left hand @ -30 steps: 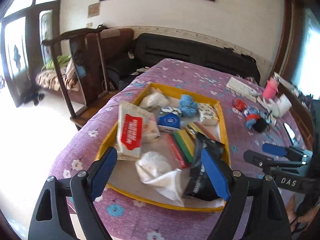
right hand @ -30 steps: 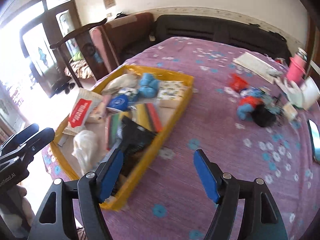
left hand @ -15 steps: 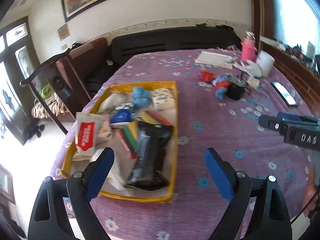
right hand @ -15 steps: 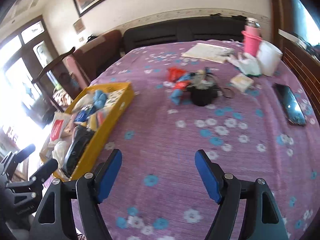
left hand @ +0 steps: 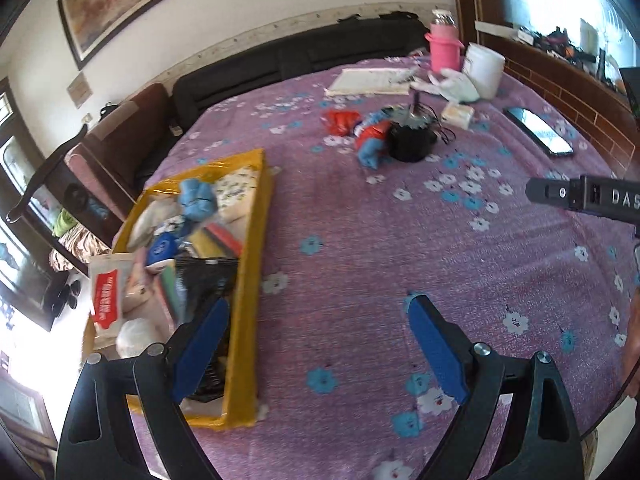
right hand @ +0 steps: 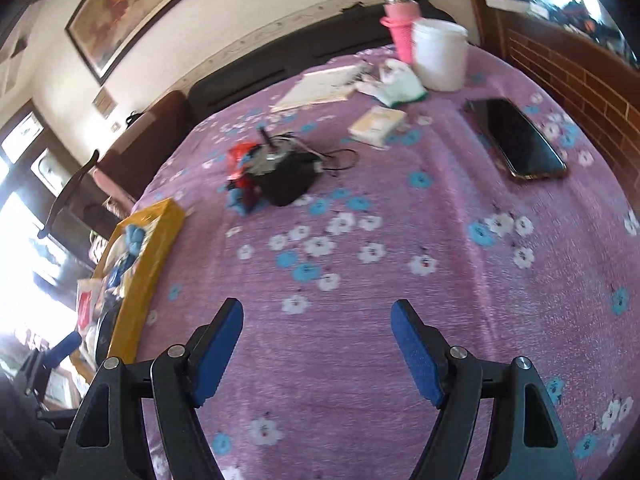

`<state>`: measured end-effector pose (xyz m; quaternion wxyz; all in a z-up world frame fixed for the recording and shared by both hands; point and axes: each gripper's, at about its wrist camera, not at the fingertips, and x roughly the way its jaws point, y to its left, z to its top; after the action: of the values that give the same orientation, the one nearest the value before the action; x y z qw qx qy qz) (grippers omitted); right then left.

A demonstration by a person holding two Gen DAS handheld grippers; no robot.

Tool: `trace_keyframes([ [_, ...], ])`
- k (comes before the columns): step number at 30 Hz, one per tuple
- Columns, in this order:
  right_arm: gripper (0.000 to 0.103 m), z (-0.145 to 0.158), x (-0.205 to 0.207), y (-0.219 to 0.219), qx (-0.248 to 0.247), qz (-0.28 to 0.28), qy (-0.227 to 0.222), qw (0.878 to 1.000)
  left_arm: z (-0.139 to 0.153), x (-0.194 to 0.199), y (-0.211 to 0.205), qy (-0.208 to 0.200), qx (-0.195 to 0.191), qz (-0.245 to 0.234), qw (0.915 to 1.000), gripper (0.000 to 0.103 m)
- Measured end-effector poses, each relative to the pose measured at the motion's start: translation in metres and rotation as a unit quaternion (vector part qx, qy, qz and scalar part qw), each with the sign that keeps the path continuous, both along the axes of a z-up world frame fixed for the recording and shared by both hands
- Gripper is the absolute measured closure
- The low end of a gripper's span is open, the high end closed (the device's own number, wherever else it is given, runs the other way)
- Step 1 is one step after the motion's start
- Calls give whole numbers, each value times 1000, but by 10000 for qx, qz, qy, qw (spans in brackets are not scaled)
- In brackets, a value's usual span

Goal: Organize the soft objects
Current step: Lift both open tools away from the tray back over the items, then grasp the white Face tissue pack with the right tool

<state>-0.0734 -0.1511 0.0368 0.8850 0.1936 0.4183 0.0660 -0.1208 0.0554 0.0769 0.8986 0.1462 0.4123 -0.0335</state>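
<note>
1 yellow tray (left hand: 256, 240) sits on the desk (left hand: 360, 264), which wears a purple floral cloth; everything below is placed relative to that tray.

Inside the tray, approx count: 1 blue plush toy (left hand: 197, 198) at the far end, 1 floral-print tissue pack (left hand: 237, 194) just beside it, 1 red-and-white wipes pack (left hand: 107, 292) on the outer side, 1 black packet (left hand: 204, 276) nearer the camera, 1 white plastic bag (left hand: 134, 334) at the near end. Striped sponges lie btwn them; exact no. can't be told.

Well apart from the tray, far across the desk: 1 red soft item (left hand: 340, 120), 1 blue-and-red plush (left hand: 372, 144), 1 black round object (left hand: 412, 140) touching that plush. Beyond those: 1 pink bottle (left hand: 443, 46), 1 white tub (left hand: 484, 70), 1 phone (left hand: 538, 130).

2 grippers. The left hand-held gripper (left hand: 316, 320) hangs tilted down over the tray's near corner, its left pad over the tray and right pad over bare cloth; jaws spread wide, nothing btwn them. The right hand-held gripper (right hand: 318, 318) points down at bare cloth beside the tray, jaws spread, nothing held.
</note>
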Motion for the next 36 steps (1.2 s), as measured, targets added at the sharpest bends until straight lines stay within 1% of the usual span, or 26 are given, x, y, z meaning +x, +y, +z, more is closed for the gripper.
trace_keyframes([
  [3,23,-7,4,-9,57,-104,89,9999,-10,8,-8,151,-5,-75,9999,12],
  [5,23,-11,7,-11,63,-138,131,9998,-16,14,-13,263,-77,-130,9995,12],
  [8,23,-15,13,-10,-7,-172,176,9997,-25,28,-19,502,-364,-224,9978,12],
  [11,23,-16,22,-8,-94,-183,212,9996,-40,47,-25,786,-715,-283,9939,12],
  [14,23,-17,31,-7,-183,-206,240,9993,-56,65,-33,967,-775,-269,9919,12],
  [16,23,-17,38,-6,-266,-218,252,9991,-66,75,-33,1174,-942,-245,9883,10],
  [18,23,-17,45,-5,-328,-230,261,9989,-67,76,-33,1105,-1024,-260,9883,7],
  [20,23,-17,53,-8,-368,-285,269,9986,-69,76,-34,1083,-1096,-329,9875,0],
  [27,23,-11,99,-23,-324,-747,199,9965,-72,76,-40,1075,-911,-359,9894,0],
  [31,21,-6,134,-30,-285,-967,166,9948,-71,77,-39,1076,-918,-358,9893,0],
  [34,21,-7,164,-42,-350,-1337,186,9902,-71,77,-39,1078,-918,-359,9893,0],
  [36,21,-11,179,-52,-292,-1534,249,9874,-72,77,-39,1075,-914,-356,9893,0],
])
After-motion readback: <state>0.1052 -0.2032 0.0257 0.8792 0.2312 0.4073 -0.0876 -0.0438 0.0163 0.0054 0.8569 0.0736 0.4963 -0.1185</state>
